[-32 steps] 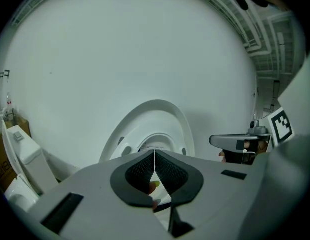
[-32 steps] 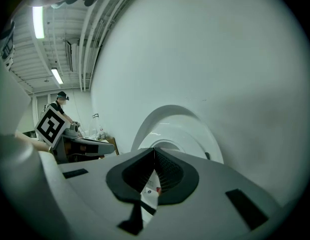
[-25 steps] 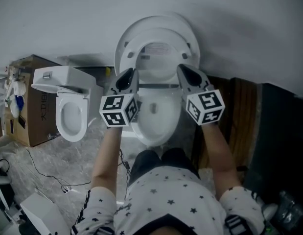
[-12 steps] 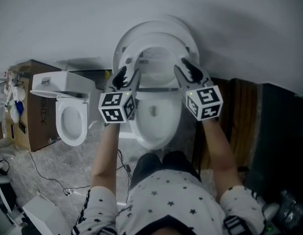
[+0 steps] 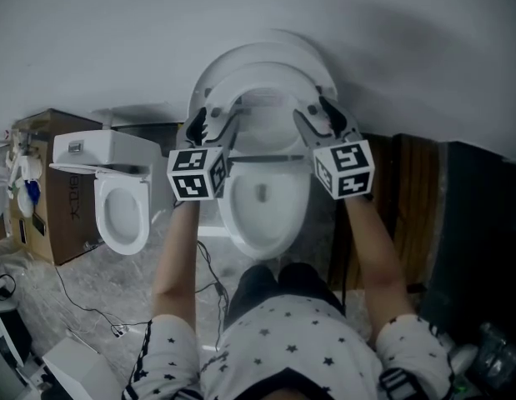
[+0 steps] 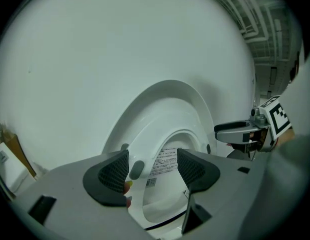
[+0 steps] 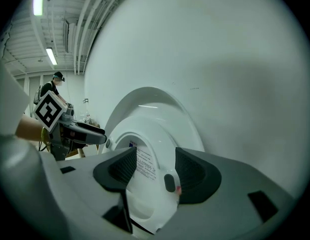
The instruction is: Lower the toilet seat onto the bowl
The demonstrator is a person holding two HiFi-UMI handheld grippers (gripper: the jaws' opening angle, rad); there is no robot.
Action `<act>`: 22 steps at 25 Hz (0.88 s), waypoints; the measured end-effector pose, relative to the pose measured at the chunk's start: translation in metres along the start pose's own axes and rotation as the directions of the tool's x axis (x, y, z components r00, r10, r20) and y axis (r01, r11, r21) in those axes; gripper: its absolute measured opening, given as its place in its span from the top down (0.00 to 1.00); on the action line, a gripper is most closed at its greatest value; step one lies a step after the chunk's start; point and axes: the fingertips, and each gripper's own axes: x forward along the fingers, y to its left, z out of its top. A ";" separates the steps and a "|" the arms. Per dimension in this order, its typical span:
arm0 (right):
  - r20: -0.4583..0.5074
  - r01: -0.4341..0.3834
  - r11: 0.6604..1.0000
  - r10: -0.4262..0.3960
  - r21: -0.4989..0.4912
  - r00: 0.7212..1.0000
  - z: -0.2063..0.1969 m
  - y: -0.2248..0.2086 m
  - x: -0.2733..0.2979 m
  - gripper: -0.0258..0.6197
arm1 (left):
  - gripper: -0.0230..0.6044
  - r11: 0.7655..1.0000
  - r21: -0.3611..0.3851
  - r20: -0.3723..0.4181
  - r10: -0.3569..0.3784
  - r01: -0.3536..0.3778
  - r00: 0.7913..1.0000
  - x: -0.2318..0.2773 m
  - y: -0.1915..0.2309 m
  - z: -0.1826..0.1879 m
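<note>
Head view, nearest first: patterned shirt [image 5: 283,340], both forearms stretched forward over the bowl [image 5: 266,250].

Left claw [image 6: 153,166]: jaws spread, just been opening. The left rim of the toilet seat [image 6: 157,121] stands between them, close against the left pad, with a clear gap to the right pad. No pinch.

Right claw [image 7: 150,169]: jaws spread, just been opening. The seat's right rim is between them, near the right pad and clear of the left one. No pinch.

Seat stands raised and tilted, above the back of the bowl, in front of the upright lid [image 5: 262,47]. Printed label on its underside, text too small to read.

Behind the lid: plain pale wall [image 5: 391,48].

Off to the left on the floor: second toilet [image 5: 120,198], cardboard box [image 5: 42,182] just beside it.
</note>
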 end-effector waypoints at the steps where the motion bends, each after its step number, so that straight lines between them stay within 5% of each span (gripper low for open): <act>1: -0.003 0.003 1.000 -0.003 0.000 1.000 -0.001 -0.002 0.002 0.60 | 0.49 1.000 0.006 -0.010 -0.002 0.002 1.000 0.003 0.001 -0.001; 22: -0.072 0.005 1.000 -0.006 -0.007 0.997 -0.013 -0.017 0.036 0.56 | 0.45 0.999 0.042 -0.084 -0.003 0.006 0.996 0.034 0.017 -0.005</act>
